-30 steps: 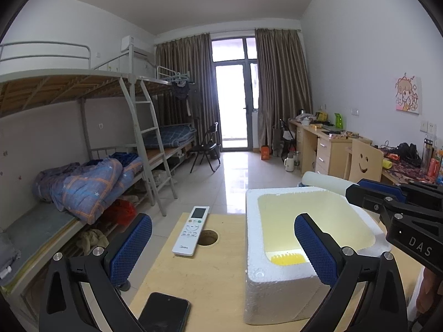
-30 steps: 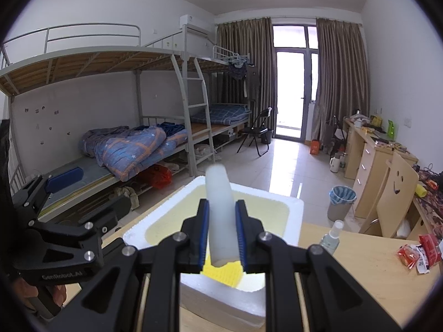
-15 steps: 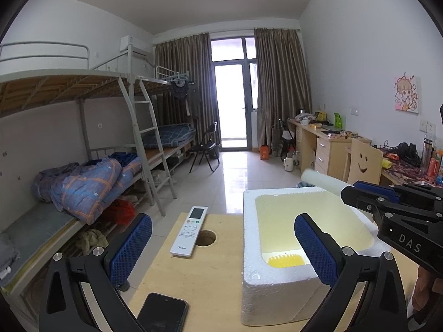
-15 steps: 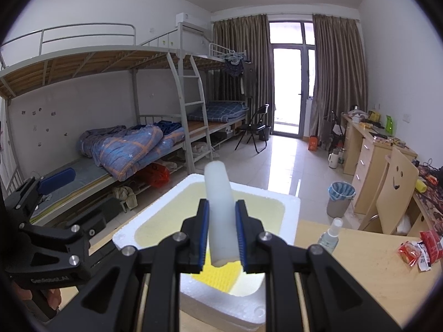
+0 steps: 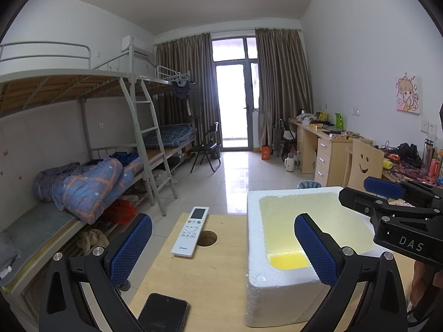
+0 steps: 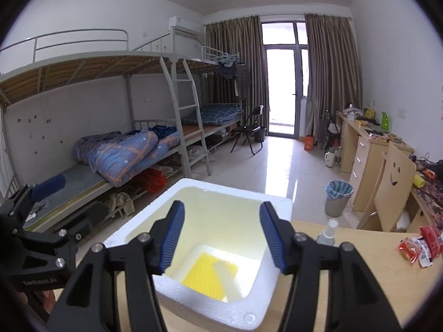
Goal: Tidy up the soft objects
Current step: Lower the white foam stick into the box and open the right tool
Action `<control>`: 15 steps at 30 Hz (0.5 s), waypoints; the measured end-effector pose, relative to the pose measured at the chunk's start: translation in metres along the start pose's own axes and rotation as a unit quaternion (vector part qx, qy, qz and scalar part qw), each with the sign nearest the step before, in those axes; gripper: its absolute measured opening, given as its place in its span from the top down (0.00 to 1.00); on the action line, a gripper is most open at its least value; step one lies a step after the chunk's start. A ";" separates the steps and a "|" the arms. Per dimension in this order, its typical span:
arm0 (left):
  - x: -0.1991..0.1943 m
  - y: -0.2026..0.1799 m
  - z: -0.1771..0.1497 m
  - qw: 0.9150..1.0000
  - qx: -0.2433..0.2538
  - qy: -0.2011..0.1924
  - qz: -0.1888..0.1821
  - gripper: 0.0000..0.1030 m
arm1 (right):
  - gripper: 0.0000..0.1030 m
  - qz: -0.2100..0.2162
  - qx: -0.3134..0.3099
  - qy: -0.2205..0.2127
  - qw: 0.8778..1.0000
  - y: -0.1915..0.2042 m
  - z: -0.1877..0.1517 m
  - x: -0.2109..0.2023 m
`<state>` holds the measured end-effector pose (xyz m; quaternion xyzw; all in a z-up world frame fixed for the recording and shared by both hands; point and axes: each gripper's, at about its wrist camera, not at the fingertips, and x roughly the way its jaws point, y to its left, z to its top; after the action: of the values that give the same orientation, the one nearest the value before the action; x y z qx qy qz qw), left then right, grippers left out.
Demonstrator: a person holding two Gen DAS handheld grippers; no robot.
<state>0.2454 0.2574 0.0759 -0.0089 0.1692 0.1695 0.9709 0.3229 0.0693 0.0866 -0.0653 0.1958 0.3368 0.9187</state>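
A white foam box (image 6: 260, 301) stands on the wooden table (image 5: 210, 285); it also shows in the left wrist view (image 5: 274, 285). A yellow textured sponge (image 6: 206, 276) lies on its bottom, next to a pale white piece (image 6: 228, 269). My right gripper (image 6: 223, 235) is open and empty, above the box opening. In the left wrist view the right gripper (image 5: 387, 193) shows over the box's right rim. My left gripper (image 5: 221, 246) is open and empty, left of the box above the table.
A white remote control (image 5: 191, 231) lies by a round hole (image 5: 207, 238) in the table. A black phone (image 5: 163, 314) lies at the near edge. A spray bottle (image 6: 328, 232) and snack packets (image 6: 418, 246) are right of the box.
My right gripper has opened and let go of the white foam cylinder, which has dropped into the box. The left gripper has barely moved.
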 end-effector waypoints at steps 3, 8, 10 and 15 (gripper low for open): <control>0.000 0.000 0.000 1.000 0.001 0.001 -0.001 0.00 | 0.41 0.001 0.000 0.004 1.000 0.001 0.000 0.001; -0.002 -0.001 0.000 1.000 0.000 0.000 -0.002 0.00 | 0.41 0.000 0.000 0.001 1.000 0.000 0.001 -0.002; -0.002 -0.001 0.000 1.000 -0.001 0.000 -0.005 0.00 | 0.41 0.001 0.000 0.002 1.000 0.000 0.001 -0.003; -0.013 -0.008 0.003 1.000 0.001 -0.006 -0.010 0.00 | 0.41 -0.001 0.001 -0.001 1.000 0.000 0.001 -0.010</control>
<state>0.2376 0.2454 0.0822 -0.0082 0.1633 0.1594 0.9736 0.3162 0.0635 0.0921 -0.0646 0.1950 0.3363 0.9191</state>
